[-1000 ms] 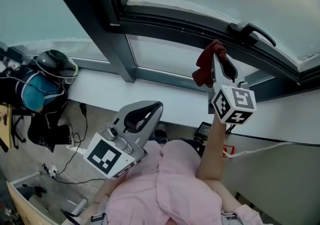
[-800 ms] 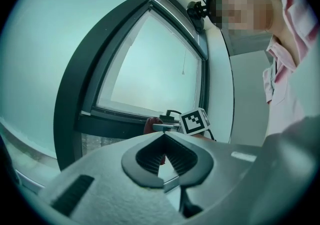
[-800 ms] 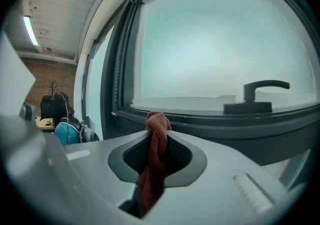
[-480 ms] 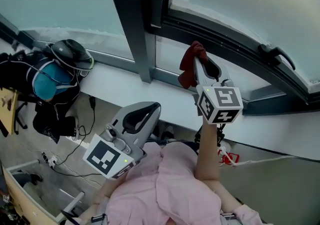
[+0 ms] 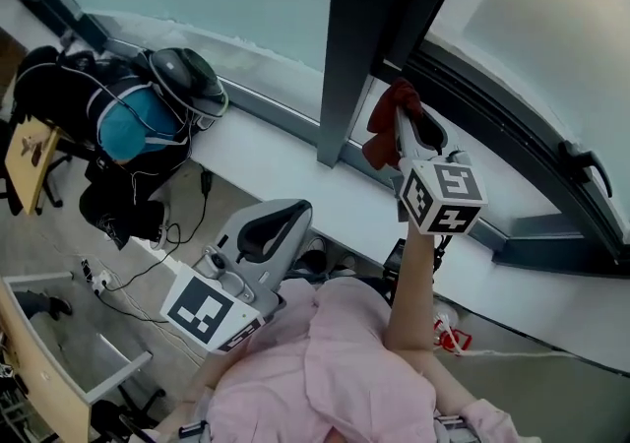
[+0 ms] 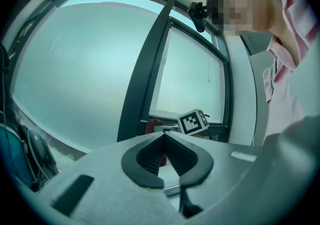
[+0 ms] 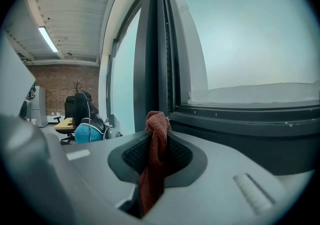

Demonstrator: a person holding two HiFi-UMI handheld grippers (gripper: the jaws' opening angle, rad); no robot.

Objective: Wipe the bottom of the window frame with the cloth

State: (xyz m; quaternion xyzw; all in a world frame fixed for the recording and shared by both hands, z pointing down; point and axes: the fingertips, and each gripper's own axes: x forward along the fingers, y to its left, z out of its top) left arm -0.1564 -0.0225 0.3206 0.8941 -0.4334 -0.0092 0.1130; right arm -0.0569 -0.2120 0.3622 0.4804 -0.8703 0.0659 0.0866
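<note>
A red cloth (image 5: 386, 128) hangs from my right gripper (image 5: 402, 116), which is shut on it. The cloth's top sits against the dark bottom rail of the window frame (image 5: 492, 121), just right of the vertical mullion (image 5: 366, 28). In the right gripper view the cloth (image 7: 156, 154) stands pinched between the pads, with the frame's rail (image 7: 240, 116) close ahead. My left gripper (image 5: 297, 211) is held low by the person's chest, shut with nothing in it. In the left gripper view its tips (image 6: 164, 136) meet, and the cloth (image 6: 151, 125) shows beyond.
A white sill (image 5: 266, 160) runs below the frame. On it at the left lie a dark backpack (image 5: 123, 121) and a helmet (image 5: 187, 77). A window handle (image 5: 589, 160) sticks out at the far right. Cables (image 5: 133, 279) trail on the floor.
My right gripper has carried the cloth left along the bottom rail, away from the window handle and up to the mullion. The left gripper has stayed low and shut.
</note>
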